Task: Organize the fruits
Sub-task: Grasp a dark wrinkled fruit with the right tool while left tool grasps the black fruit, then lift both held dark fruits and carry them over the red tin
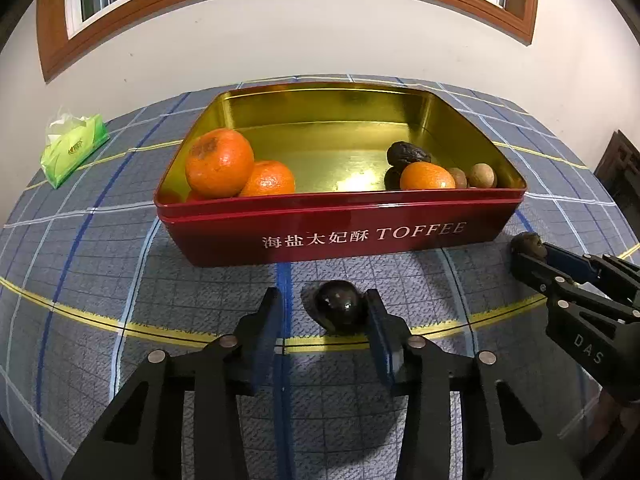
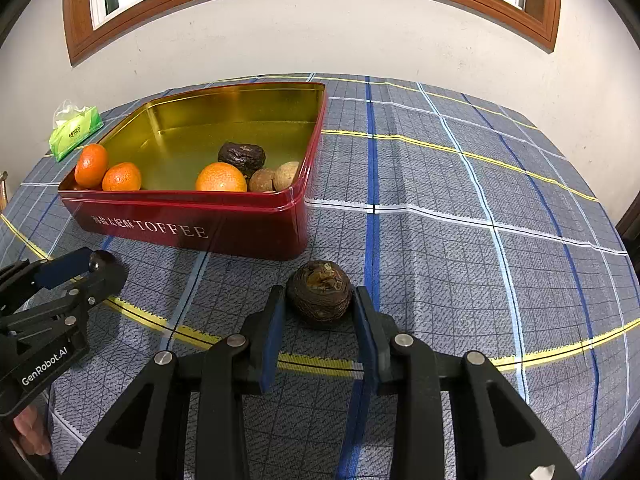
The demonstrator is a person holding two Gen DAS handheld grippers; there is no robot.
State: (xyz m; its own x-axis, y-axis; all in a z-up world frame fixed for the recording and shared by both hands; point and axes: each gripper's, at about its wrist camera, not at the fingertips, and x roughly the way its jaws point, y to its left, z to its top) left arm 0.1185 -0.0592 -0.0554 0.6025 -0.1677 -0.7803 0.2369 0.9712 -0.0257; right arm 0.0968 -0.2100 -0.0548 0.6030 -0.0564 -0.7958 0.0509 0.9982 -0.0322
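Left gripper [image 1: 324, 312] low over the plaid tablecloth [image 2: 460, 264], jaws apart; glossy dark round fruit [image 1: 340, 306] on the cloth between the fingertips, against the right pad, clear of the left; right gripper [image 2: 318, 308] at its 3 o'clock, jaws spread around a wrinkled brown fruit [image 2: 320, 296], pads at its sides, whether they touch it I cannot tell; at 12 o'clock, the red TOFFEE tin [image 1: 340, 236], gold inside; two mandarins [image 1: 219, 162] touching in its near left corner; third mandarin [image 1: 427, 176], dark wrinkled fruit [image 1: 408, 153], two tan round fruits [image 1: 482, 175] clustered near right; green tissue pack [image 1: 74, 150] at 10 o'clock, far.
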